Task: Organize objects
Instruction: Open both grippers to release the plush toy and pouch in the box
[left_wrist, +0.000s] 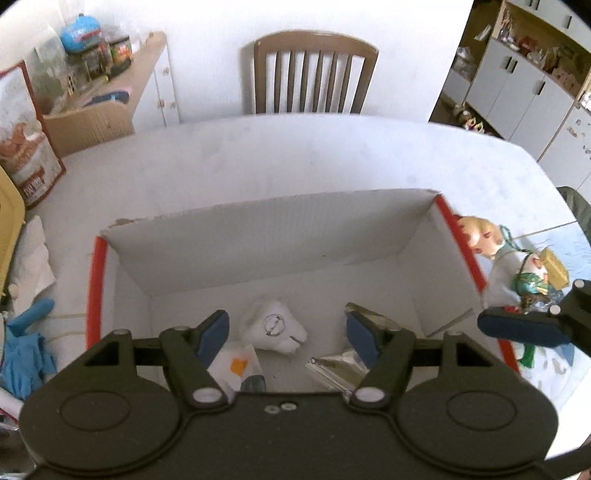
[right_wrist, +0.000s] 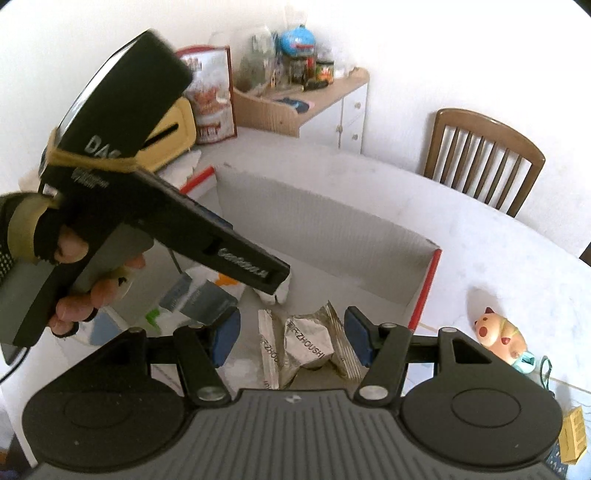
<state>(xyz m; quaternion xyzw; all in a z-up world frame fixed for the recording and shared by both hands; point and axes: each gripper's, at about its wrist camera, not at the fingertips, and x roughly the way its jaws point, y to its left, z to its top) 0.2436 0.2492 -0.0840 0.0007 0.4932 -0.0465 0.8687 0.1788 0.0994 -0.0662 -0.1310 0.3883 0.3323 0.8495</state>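
A white cardboard box (left_wrist: 280, 225) with red edges stands open on the table. On its floor lie a white lumpy object (left_wrist: 275, 326), a silver foil packet (left_wrist: 338, 369) and a white sachet with an orange mark (left_wrist: 236, 365). My left gripper (left_wrist: 286, 332) hangs open above them, holding nothing. My right gripper (right_wrist: 291, 336) is also open and empty over crumpled silver foil packets (right_wrist: 306, 347) near the box's right wall (right_wrist: 430, 277). A gloved hand (right_wrist: 74, 251) holds the left gripper (right_wrist: 273, 278) over the box. One blue finger (left_wrist: 517, 326) of the right gripper shows beside the box.
Right of the box lie a pig toy (right_wrist: 498, 332), a green figurine keychain (left_wrist: 535, 277) and a small yellow box (right_wrist: 572, 435). A blue glove (left_wrist: 26, 354) and tissues (left_wrist: 33, 254) lie to the left. A wooden chair (left_wrist: 314, 74) stands at the table's far edge.
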